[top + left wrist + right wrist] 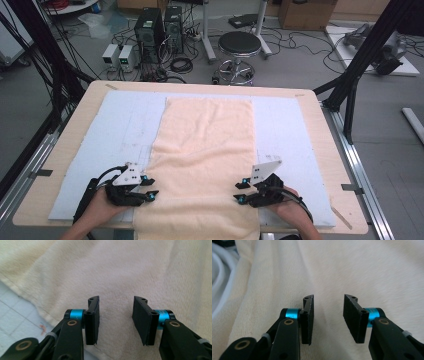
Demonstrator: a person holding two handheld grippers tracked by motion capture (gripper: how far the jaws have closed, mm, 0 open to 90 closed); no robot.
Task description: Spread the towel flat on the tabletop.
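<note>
Currently, both grippers stand over the near end of a cream towel [202, 150] spread on a pale blue mat [115, 130] atop the wooden table [85, 100]. The towel's long axis runs from 6 o'clock to 12 o'clock in the high view, with its near edge hanging over the table's front.

The left gripper [148, 188] sits at the towel's near left edge, at about 7 o'clock; the right gripper [240, 192] sits at the near right edge, at about 5 o'clock. Each points inward across the cloth, so the towel lies straight ahead of both, and neither is clearly nearer.

Jaw state: on each gripper the jaws stand well apart with nothing between them. No cloth is held.

View differences:
- The left gripper [115, 322] view shows the towel's hemmed side edge running toward 7 o'clock, with the gridded mat beyond it.
- The right gripper [328, 321] view shows soft folds in the pile and a white cable at 9 o'clock; no side edge can be told there.
- The high view alone shows the towel's full outline and both hands.

Judgement: the coming move likely calls for each gripper to close on its own near corner.
</note>
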